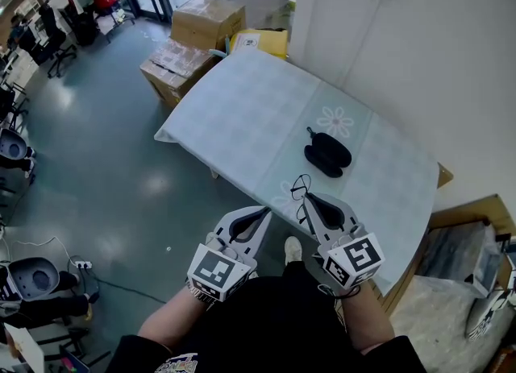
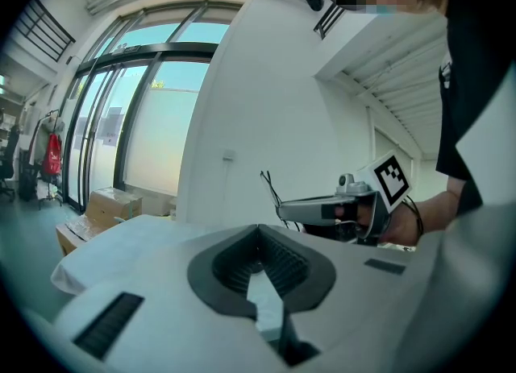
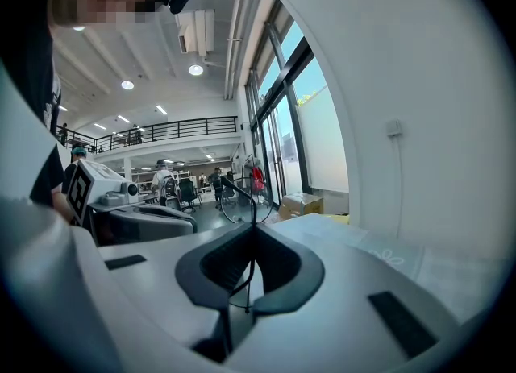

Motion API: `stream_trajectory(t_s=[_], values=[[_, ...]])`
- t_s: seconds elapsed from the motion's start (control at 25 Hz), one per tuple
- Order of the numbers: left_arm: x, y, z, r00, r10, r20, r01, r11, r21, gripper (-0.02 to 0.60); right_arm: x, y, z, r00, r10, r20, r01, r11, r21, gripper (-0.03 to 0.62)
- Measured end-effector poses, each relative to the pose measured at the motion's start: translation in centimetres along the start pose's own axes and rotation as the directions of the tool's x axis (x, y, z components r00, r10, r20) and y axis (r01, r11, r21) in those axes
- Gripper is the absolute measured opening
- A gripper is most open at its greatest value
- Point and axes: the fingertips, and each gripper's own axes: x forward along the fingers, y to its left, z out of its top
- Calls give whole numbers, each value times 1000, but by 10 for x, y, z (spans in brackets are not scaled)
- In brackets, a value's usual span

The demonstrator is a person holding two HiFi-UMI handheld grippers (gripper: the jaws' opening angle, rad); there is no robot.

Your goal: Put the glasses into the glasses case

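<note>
The black glasses case (image 1: 327, 156) lies on the pale tablecloth of the table (image 1: 242, 113), toward its right end. The thin wire-framed glasses (image 1: 300, 192) hang over the table's near edge, short of the case, with my right gripper (image 1: 309, 200) shut on them. In the right gripper view a lens ring (image 3: 246, 199) stands above the closed jaws of the right gripper (image 3: 252, 230) and a thin arm runs down between them. My left gripper (image 1: 265, 213) hovers beside it, off the table edge, shut and empty. The left gripper view shows its jaws (image 2: 258, 230) meeting at the tips, with the right gripper (image 2: 339, 210) and the glasses (image 2: 271, 188) ahead.
Cardboard boxes (image 1: 206, 17) and a yellow package (image 1: 262, 42) sit on the floor at the table's far end. A white wall (image 1: 419, 49) runs along the table's right side. Another open box (image 1: 472, 254) stands at the right. Grey floor and office chairs (image 1: 16, 150) lie to the left.
</note>
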Motion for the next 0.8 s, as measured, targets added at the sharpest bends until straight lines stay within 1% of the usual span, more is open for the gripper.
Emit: stream_trajectory(t_s=[0.16, 0.36, 0.56, 0.8], values=[[10, -2, -3, 1000, -2, -9, 2, 1000, -4, 28, 1, -12, -4, 1000, 1, -13, -1, 1000, -2, 29], [56, -7, -3, 999, 2, -35, -3, 1000, -15, 29, 0, -64, -9, 999, 6, -38, -6, 1000, 9, 29], [81, -11, -9, 998, -4, -60, 3, 1000, -14, 28, 4, -99, -22, 997, 6, -76, -6, 1000, 4, 29], [107, -9, -11, 997, 9, -73, -12, 999, -34, 28, 16, -136, -37, 992, 16, -129, -17, 1000, -4, 29]])
